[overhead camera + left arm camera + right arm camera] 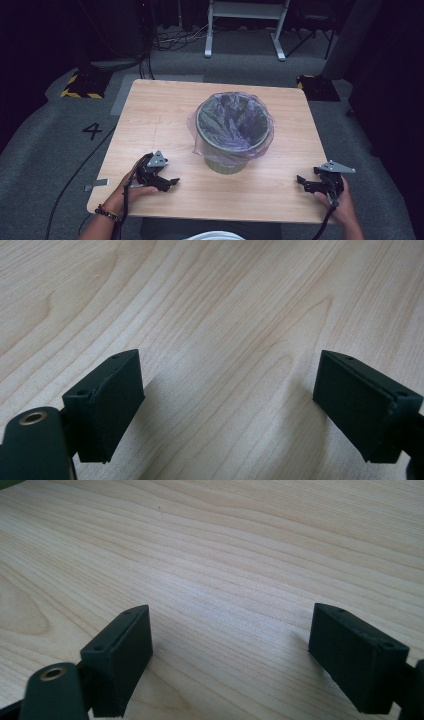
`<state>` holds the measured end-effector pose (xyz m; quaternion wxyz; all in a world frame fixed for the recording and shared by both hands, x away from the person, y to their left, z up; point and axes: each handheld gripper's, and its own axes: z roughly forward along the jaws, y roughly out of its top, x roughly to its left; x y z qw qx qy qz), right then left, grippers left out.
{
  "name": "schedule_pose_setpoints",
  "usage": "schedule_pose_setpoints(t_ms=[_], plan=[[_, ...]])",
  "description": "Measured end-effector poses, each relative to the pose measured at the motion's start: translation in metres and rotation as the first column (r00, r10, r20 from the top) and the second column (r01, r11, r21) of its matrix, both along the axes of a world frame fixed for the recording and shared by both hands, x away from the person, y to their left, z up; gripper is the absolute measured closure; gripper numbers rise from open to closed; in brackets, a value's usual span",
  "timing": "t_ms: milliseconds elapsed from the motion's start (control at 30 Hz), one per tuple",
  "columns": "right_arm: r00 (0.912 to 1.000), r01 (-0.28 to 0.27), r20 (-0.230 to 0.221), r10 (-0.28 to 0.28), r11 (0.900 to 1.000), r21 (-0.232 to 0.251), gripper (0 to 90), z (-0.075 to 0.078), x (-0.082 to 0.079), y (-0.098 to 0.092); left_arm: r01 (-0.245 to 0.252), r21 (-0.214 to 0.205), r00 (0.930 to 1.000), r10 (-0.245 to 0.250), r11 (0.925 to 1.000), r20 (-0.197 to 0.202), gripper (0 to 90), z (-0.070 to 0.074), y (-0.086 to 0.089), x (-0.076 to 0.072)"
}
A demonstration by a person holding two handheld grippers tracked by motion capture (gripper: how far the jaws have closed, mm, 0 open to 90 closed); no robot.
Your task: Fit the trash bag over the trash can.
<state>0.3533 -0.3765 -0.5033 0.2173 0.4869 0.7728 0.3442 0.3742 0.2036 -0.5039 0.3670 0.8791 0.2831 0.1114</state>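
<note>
From the high view, the lined bin (234,131) stands mid-worktop (165,107), forward of and between the left claw (170,183) and the right claw (301,181), the left one somewhat nearer. In the left gripper view the left claw (227,405) gapes wide over bare wood. In the right gripper view the right claw (230,652) is likewise spread, holding nothing.

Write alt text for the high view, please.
A green bin lined with a purple bag stands mid-table. Nearer the person, the left gripper and right gripper rest on the wood to either side, both pointing inward.

The bin's (227,162) base hides behind its purple liner (235,125) (draped low).
</note>
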Motion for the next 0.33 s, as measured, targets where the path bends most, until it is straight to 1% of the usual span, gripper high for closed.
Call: schedule_pose_setpoints(t_ms=[333], plan=[[1.0000, 0.001, 0.000, -0.001, 1.0000, 0.000, 17.5, 0.0000, -0.0001, 0.0001, 0.009, -0.001, 1.0000, -0.009, 1.0000, 0.002, 12.5, 0.0000, -0.0007, 0.0019]])
